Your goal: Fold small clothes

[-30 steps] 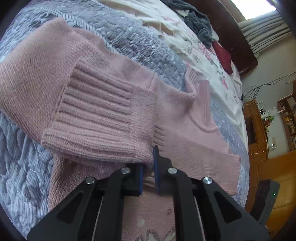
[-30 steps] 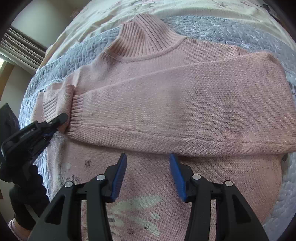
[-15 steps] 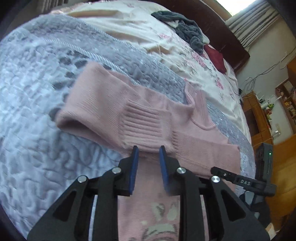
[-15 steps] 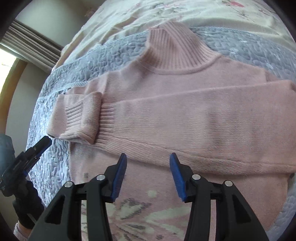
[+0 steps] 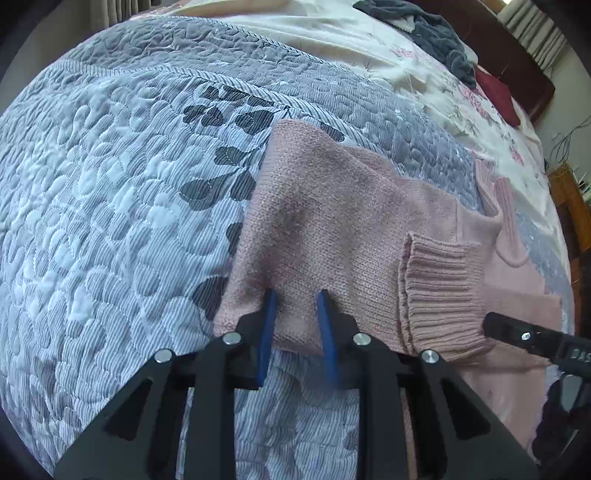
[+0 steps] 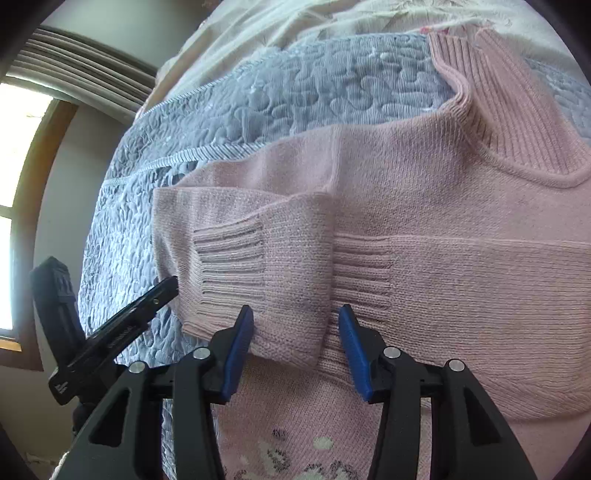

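A pink knitted sweater (image 6: 424,177) lies flat on the quilt with its ribbed collar (image 6: 517,110) at the far right. Both sleeves are folded across the chest, and their ribbed cuffs (image 6: 229,266) meet near the middle. My right gripper (image 6: 295,326) is open, its blue pads either side of the left sleeve's overlapping end. My left gripper (image 5: 295,299) is open over the outer bend of the folded left sleeve (image 5: 325,221), left of the cuff (image 5: 443,291). Each gripper shows in the other's view: the left gripper (image 6: 122,325) and the right gripper (image 5: 535,343).
A grey-blue quilted bedspread (image 5: 110,221) covers the bed under the sweater. Beyond it lie a cream floral sheet (image 5: 369,40), a heap of dark grey clothing (image 5: 436,33) and a dark red cushion (image 5: 495,92) by the wooden headboard. A window (image 6: 14,166) is at the left.
My left gripper let go of the left cuff, opened and moved left to the sleeve's outer bend. My right gripper, still open, shifted left and closer over the cuffs.
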`<action>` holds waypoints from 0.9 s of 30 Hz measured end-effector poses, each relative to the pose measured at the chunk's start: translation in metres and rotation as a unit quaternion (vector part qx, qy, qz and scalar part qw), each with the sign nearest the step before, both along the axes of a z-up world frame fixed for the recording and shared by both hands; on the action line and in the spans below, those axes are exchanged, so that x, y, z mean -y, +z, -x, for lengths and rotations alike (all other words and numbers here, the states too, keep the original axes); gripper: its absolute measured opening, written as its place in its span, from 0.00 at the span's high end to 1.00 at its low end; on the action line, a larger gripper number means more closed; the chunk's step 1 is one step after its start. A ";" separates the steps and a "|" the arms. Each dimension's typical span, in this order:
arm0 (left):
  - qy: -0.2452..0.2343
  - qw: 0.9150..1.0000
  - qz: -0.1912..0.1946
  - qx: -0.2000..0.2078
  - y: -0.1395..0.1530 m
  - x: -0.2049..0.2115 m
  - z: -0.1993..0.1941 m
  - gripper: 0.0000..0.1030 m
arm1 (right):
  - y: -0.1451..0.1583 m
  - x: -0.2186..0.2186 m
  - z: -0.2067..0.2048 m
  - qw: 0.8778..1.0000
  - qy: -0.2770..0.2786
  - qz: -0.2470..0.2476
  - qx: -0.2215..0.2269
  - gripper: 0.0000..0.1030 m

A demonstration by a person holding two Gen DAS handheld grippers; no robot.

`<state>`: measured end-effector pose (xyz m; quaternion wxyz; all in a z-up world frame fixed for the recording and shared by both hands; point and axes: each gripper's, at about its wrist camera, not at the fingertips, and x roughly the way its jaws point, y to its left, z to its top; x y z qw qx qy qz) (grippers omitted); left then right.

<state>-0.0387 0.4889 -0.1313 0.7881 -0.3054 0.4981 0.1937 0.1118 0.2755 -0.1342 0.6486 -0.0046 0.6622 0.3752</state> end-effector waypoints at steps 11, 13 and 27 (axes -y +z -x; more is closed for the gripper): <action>0.030 0.999 -0.016 0.038 0.034 0.004 0.026 0.76 | 0.016 0.016 -0.001 0.998 -0.004 -0.063 -0.006 0.86; 0.031 0.998 -0.016 0.046 0.040 0.008 0.026 0.76 | 0.031 0.035 -0.004 0.997 -0.015 -0.074 0.005 0.86; -0.068 0.995 -0.009 0.067 0.048 0.097 -0.051 0.76 | 0.051 0.189 -0.057 0.992 -0.116 -0.016 0.044 0.86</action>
